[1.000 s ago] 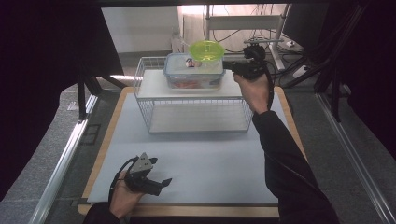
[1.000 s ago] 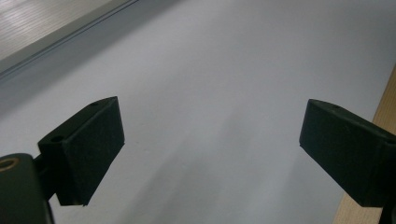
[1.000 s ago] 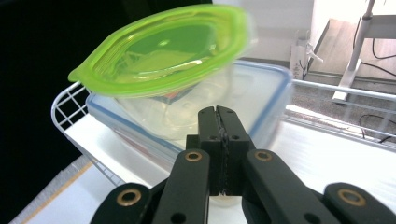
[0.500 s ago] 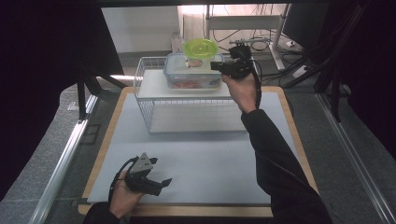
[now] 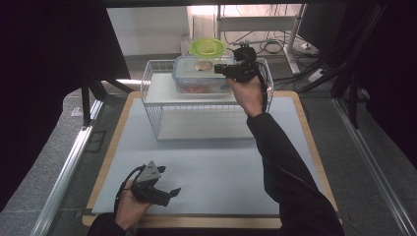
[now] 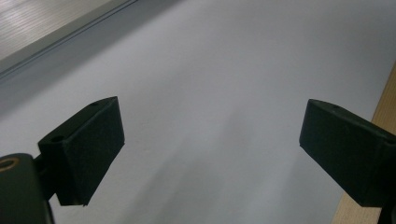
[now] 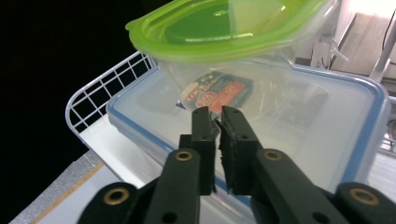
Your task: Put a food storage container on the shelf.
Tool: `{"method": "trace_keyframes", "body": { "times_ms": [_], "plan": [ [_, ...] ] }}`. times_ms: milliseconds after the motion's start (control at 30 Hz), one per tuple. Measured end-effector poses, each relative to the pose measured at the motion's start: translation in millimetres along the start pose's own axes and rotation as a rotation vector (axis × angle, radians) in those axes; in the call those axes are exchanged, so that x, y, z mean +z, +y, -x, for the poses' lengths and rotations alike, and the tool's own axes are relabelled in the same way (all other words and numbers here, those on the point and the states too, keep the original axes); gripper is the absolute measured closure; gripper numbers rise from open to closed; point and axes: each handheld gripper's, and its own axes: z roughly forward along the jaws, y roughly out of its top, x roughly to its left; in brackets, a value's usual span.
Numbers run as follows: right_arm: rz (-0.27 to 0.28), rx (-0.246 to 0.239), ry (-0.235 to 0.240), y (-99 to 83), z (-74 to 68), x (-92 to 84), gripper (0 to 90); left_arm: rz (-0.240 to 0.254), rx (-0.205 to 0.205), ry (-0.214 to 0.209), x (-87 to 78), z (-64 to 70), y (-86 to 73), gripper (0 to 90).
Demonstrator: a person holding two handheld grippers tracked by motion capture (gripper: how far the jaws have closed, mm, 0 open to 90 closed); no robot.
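Right hand-held gripper [image 7: 217, 135]: raised at the far side of the worktop [image 5: 206, 162], jaws closed to a thin slit with nothing seen between them. Just beyond the tips, a clear bowl [image 7: 224, 70] with a green lid [image 7: 219, 25] is seen, tilted, standing on a clear rectangular container [image 7: 327, 135] with a blue-rimmed lid. A red and blue label [image 7: 217, 93] is visible through the bowl; its writing is too blurred to be read. The container is carried on the top shelf of a white wire rack [image 5: 157, 93].

Left hand-held gripper [image 5: 167, 192]: held low at the near left of the worktop, jaws spread wide, empty, well apart from the rack.
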Motion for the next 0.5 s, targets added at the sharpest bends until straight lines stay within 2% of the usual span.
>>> {"method": "trace_keyframes", "body": {
  "times_ms": [133,333,500],
  "plan": [
    [0.013,-0.008,0.007,-7.4,3.3,-8.4,71.4,-0.001,0.001,0.001,0.4,0.6,0.1,6.3],
    [0.033,-0.045,0.022,-22.7,6.3,-23.0,51.9,-0.003,0.003,0.003,0.4,0.2,-0.1,6.3],
    [0.028,-0.082,0.031,-33.9,0.7,-37.2,43.1,-0.004,0.002,0.003,0.4,0.3,0.0,6.3]
  ]
}}
